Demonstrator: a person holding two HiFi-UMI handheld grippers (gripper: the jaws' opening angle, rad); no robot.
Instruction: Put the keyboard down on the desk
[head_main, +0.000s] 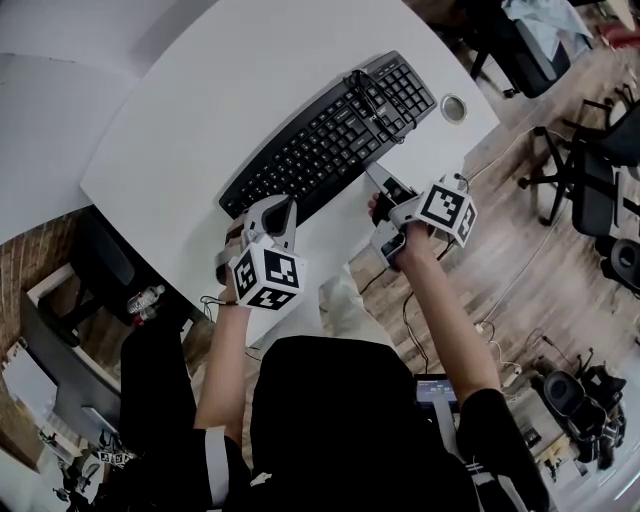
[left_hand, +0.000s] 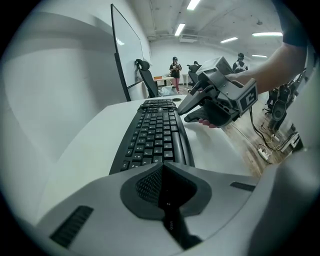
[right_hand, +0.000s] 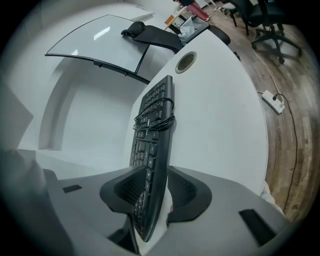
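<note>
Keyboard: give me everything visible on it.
The keyboard is black, plastic-looking, full-size with a number pad; its cable is coiled and wrapped around the number-pad end. It lies keys-up, diagonally on the white desk near the front edge. The right gripper straddles its front edge, jaws close against both faces; whether they press is unclear. The left gripper, shut and empty, points at its left end.

The head view looks steeply down from above the person onto the white curved counter (head_main: 200, 150), from fairly far. The left gripper view rides low behind the left tool (left_hand: 162, 187) and faces along the black plastic keyboard (left_hand: 155, 132), very near. The right gripper view, rolled sideways, faces along that keyboard too. All three share the keyboard and counter. The left gripper view also catches the right tool (left_hand: 184, 115).
</note>
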